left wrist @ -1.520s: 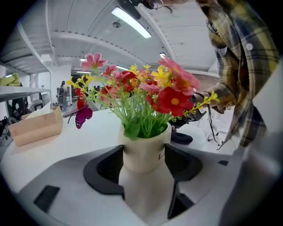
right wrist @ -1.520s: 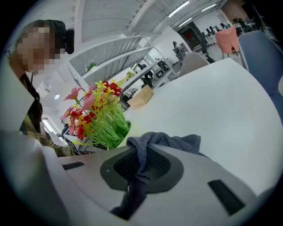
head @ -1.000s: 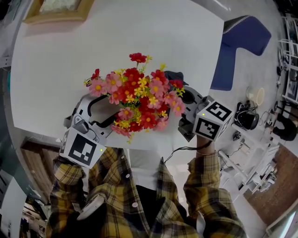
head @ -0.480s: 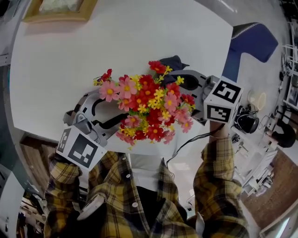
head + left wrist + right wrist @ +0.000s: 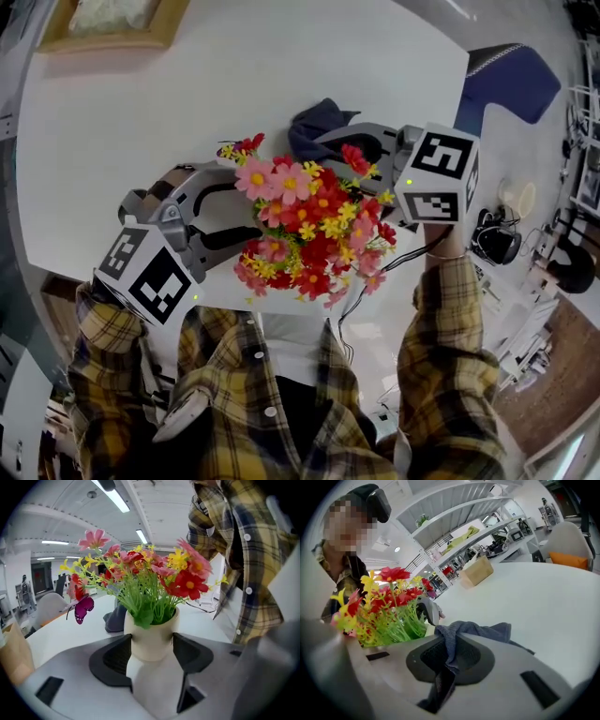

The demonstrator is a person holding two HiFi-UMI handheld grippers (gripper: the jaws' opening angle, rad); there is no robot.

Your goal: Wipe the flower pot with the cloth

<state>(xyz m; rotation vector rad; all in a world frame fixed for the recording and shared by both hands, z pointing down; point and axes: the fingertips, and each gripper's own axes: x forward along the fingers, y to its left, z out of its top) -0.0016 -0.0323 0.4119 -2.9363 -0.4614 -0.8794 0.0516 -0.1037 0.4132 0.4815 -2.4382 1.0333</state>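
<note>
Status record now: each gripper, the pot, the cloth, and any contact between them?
left gripper: shut on flower pot, a pad on each side
right gripper: shut on cloth, pinched between the jaws
flowers: red, pink, yellow, standing in the pot
cloth position: beyond the flowers, over white table
cloth touching pot: cannot tell

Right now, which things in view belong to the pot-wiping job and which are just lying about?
In the job:
flower pot, clamped in the left gripper
cloth, pinched in the right gripper

Lying about:
wooden frame at the table's far edge
blue chair beside the table
</note>
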